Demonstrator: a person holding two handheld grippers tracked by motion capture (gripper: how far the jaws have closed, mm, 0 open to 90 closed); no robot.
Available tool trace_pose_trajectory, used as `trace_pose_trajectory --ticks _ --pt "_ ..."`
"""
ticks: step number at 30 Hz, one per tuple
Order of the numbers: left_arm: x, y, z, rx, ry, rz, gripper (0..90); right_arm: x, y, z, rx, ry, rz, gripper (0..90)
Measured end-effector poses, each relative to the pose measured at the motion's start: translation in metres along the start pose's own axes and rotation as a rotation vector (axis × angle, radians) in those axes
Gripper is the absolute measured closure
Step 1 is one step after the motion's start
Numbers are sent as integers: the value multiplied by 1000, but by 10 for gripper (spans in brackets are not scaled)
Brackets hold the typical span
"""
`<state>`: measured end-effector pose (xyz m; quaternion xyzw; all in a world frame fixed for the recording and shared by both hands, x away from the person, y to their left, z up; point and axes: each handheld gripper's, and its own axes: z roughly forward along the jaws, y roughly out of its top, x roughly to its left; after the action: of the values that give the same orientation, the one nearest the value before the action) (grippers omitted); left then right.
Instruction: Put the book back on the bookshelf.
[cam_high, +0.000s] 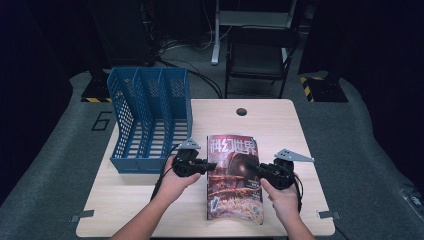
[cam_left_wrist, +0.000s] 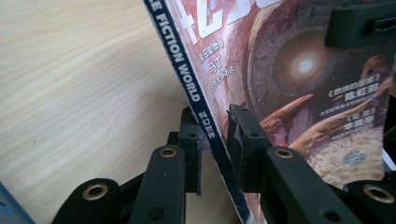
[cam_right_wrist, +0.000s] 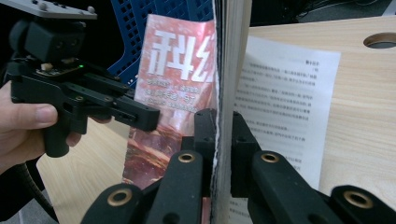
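i see the magazine lying near the middle front of the wooden table, cover up, red and brown artwork with large white chinese characters across its top. in the left gripper view the blue spine reads "ce fiction world" in white, with small chinese characters below; more chinese text runs down the cover, too small for me to read. my left gripper has its jaws either side of the spine edge with a sliver of gap showing, so i can't tell whether it truly pinches. my right gripper is clamped on the page edge, lifting it off a printed sheet beneath. both hands come in low from the front, the left hand and right hand wrapped round the handles. a blue file rack stands at the table's left rear.
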<state>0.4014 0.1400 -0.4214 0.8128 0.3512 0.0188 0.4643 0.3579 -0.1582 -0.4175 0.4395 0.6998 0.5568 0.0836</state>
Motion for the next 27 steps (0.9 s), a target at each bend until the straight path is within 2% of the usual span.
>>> trace_pose_trajectory --ticks 2,4,6,7,14,16,17,24,27 --pt "-2 3 -2 -5 4 26 770 -1 1 -1 1 5 7 857" --pt "-6 5 -5 -14 15 35 774 -2 3 -3 0 -1 -6 857" --pt "-7 9 -8 -23 21 62 780 -2 5 -4 -2 -4 -9 856" --pt "-9 10 -8 -35 28 56 783 -2 6 -5 -3 -4 -11 856" --pt "-12 16 -15 -57 31 99 801 -2 13 -8 -7 -18 -33 855" --pt "-14 17 -15 -63 38 99 804 -3 14 -8 -7 -22 -36 855" --pt "-13 18 -16 -66 43 114 806 -3 15 -8 -8 -20 -35 855" --pt "-14 18 -16 -82 56 122 809 -3 18 -6 -3 -38 -30 853" --pt "-15 19 -17 -88 52 130 807 -4 20 -4 1 -45 -46 852"
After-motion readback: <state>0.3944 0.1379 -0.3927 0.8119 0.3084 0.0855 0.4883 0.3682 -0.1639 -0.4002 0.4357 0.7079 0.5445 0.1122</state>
